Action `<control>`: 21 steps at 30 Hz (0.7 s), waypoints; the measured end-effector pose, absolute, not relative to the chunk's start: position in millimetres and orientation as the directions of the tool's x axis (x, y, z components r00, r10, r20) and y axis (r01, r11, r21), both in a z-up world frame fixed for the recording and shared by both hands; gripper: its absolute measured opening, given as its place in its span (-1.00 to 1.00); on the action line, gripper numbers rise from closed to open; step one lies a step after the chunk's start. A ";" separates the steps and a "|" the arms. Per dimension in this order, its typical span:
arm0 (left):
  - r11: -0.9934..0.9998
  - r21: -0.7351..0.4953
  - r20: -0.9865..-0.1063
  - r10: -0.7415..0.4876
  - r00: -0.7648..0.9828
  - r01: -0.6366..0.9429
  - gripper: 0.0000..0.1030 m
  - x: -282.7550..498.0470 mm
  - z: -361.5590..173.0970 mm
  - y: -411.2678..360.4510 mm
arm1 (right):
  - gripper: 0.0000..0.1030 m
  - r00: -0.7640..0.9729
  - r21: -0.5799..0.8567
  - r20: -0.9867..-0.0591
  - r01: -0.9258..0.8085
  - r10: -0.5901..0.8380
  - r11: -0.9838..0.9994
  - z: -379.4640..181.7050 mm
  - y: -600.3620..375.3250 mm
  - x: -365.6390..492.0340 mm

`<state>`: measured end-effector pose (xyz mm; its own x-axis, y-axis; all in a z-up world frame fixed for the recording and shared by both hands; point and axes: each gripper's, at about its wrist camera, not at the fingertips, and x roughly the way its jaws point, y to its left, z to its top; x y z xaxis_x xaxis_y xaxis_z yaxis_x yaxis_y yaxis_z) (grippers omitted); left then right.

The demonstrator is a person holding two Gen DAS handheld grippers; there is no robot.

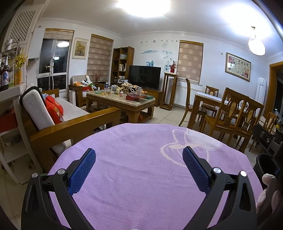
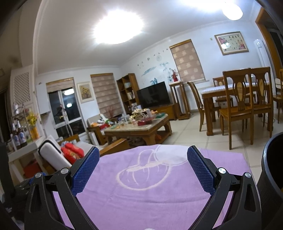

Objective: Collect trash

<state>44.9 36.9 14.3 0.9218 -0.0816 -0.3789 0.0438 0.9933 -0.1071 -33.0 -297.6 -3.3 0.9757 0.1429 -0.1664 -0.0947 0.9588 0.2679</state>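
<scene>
Left claw (image 1: pixel 139 159): black frame, blue textured pads (image 1: pixel 83 172), jaws spread wide with nothing between them; lower half of the left wrist view, over the lilac woven cloth with a pale looping motif (image 1: pixel 141 177) that covers the tabletop.

Right claw (image 2: pixel 143 159): same build, blue pads (image 2: pixel 200 170) set wide apart, nothing held; lower half of the right wrist view, above the same lilac cloth (image 2: pixel 141 194).

Black round bin (image 2: pixel 272 168): right edge of the right wrist view, just beside the tabletop; its dark rim also shows at the lower right of the left wrist view (image 1: pixel 263 162). Contents cannot be made out.

Trash: no loose item can be told on the cloth in either view.

Wooden sofa with white cushions and a red pillow (image 1: pixel 53 109): left middle of the left wrist view.

Wooden coffee table with a pale stone top, crowded with small items (image 1: pixel 122 100): centre of the frame.

Black flat television (image 1: pixel 144 75): against the far wall, centre.

Wooden dining table with carved chairs (image 1: pixel 228 108): right middle.

Round ceiling lamp (image 1: pixel 143 7): lit, top centre.
</scene>
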 end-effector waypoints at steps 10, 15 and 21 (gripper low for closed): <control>0.994 -0.104 -0.378 -0.082 0.922 0.045 0.90 44.1 13.7 36.2 | 0.90 0.975 0.271 -0.169 -0.094 0.143 0.958 -2.6 -295.8 -32.9; 0.994 -0.101 -0.368 -0.082 0.926 0.048 0.90 44.1 13.9 37.8 | 0.90 0.975 0.270 -0.169 -0.095 0.144 0.958 -2.2 -295.4 -33.0; 0.993 -0.106 -0.371 -0.088 0.924 0.052 0.90 47.0 14.8 40.8 | 0.90 0.975 0.272 -0.169 -0.094 0.143 0.958 -1.8 -294.9 -33.1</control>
<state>47.0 40.8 14.8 0.9243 -0.0880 -0.3713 0.0519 0.9930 -0.1060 -33.1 -294.9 -1.8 0.9752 0.1434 -0.1686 -0.0938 0.9578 0.2718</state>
